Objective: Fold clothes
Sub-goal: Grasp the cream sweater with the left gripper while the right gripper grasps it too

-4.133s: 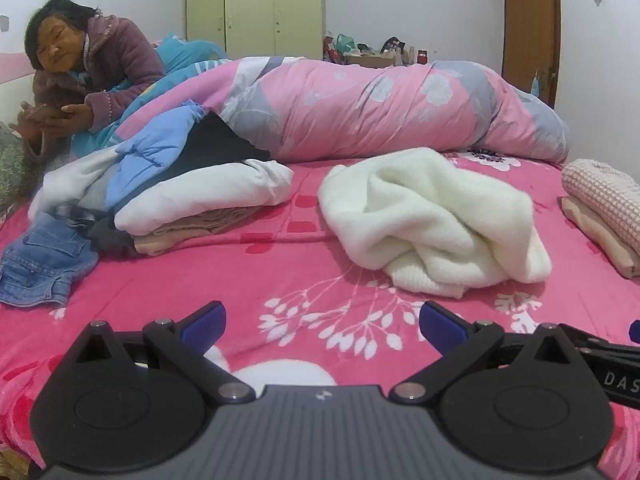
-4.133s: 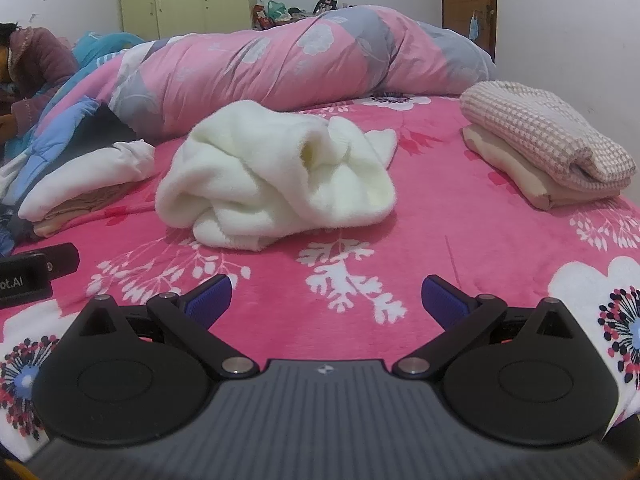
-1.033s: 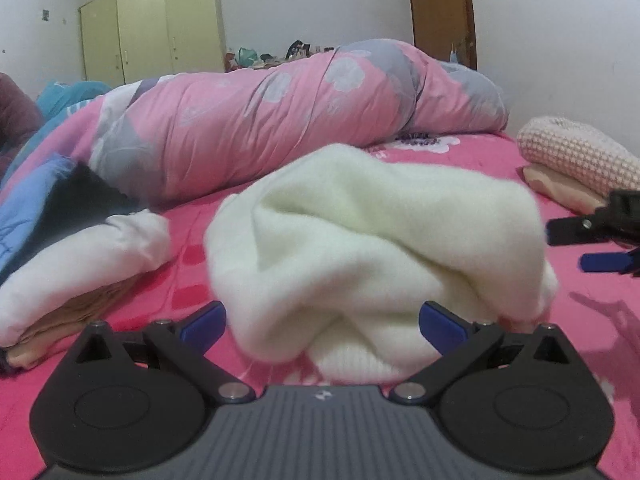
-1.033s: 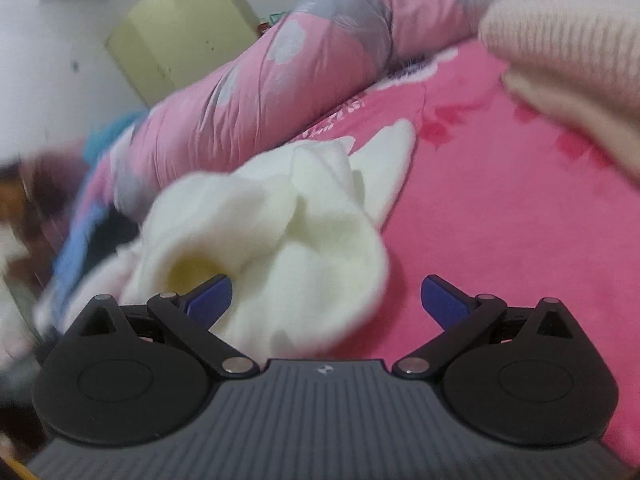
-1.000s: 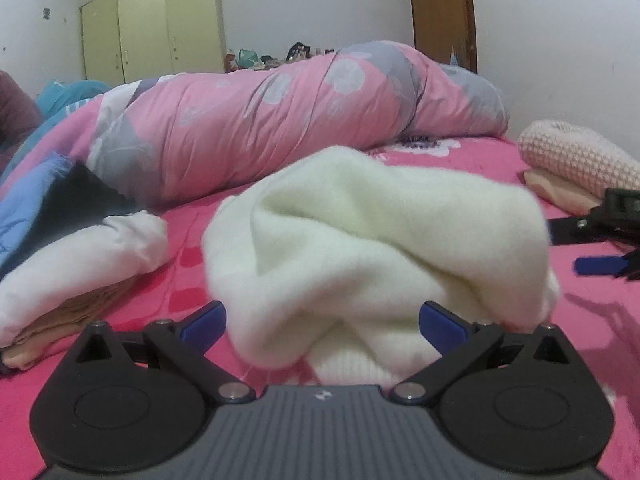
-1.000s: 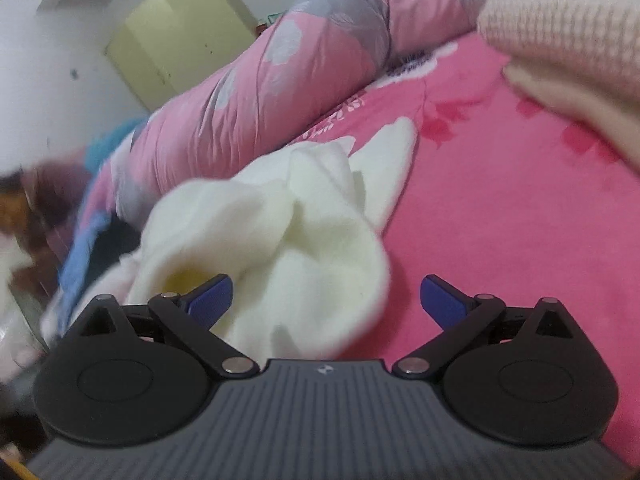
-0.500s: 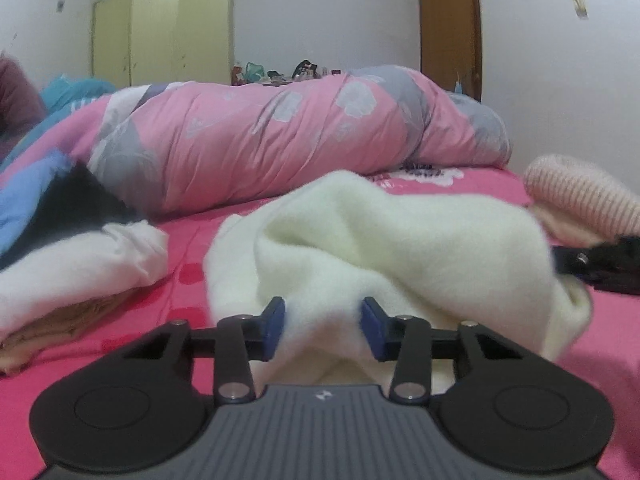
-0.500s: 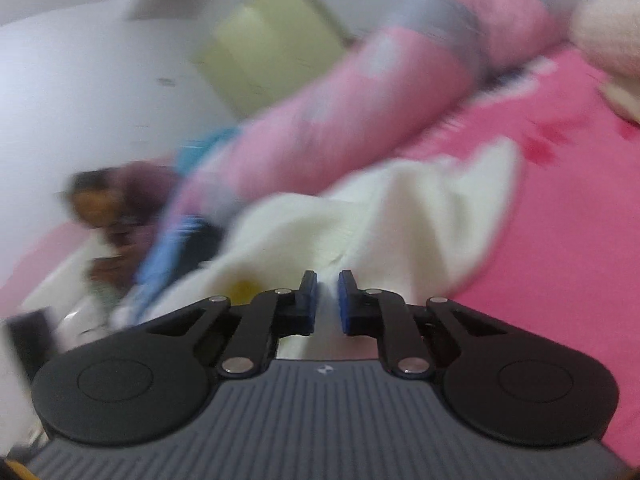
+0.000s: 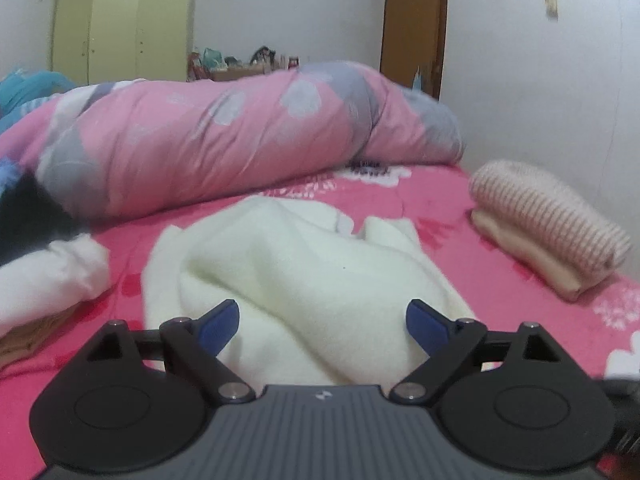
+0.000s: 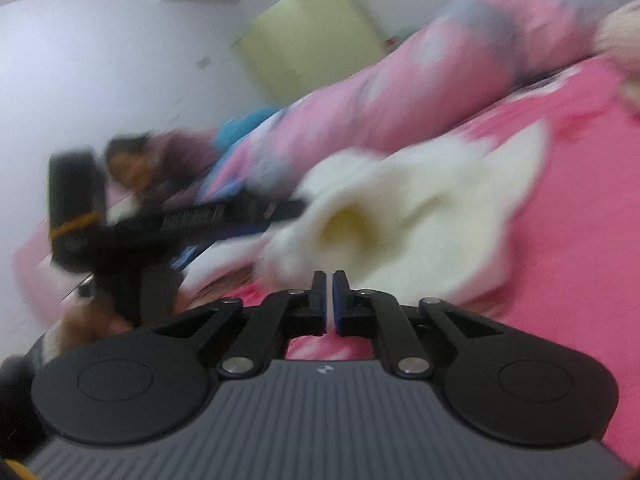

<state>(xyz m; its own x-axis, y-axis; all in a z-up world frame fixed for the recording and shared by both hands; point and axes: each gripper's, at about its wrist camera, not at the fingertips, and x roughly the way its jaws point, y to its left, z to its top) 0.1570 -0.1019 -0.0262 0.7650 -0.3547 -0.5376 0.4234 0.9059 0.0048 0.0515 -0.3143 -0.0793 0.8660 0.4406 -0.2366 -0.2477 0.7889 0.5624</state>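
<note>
A cream fleece garment (image 9: 304, 276) lies crumpled on the pink floral bed sheet (image 9: 500, 276). My left gripper (image 9: 322, 326) is open, its blue fingertips (image 9: 218, 326) on either side of the garment's near fold, which bulges between them. In the blurred right wrist view the same garment (image 10: 420, 216) lies just beyond my right gripper (image 10: 328, 280). Its jaws are pressed together at the garment's near edge and seem to pinch the fabric. The left tool's black body (image 10: 180, 224) reaches in from the left.
A rolled pink and grey duvet (image 9: 240, 140) runs across the back of the bed. A folded checked-pink and beige stack (image 9: 548, 220) sits at the right, white and dark clothes (image 9: 44, 276) at the left. A person (image 10: 132, 164) sits at the far left.
My left gripper, nearly shut on the cream garment half a second ago, has opened wide. The right gripper has stayed shut and swung. The garment lies flatter and closer.
</note>
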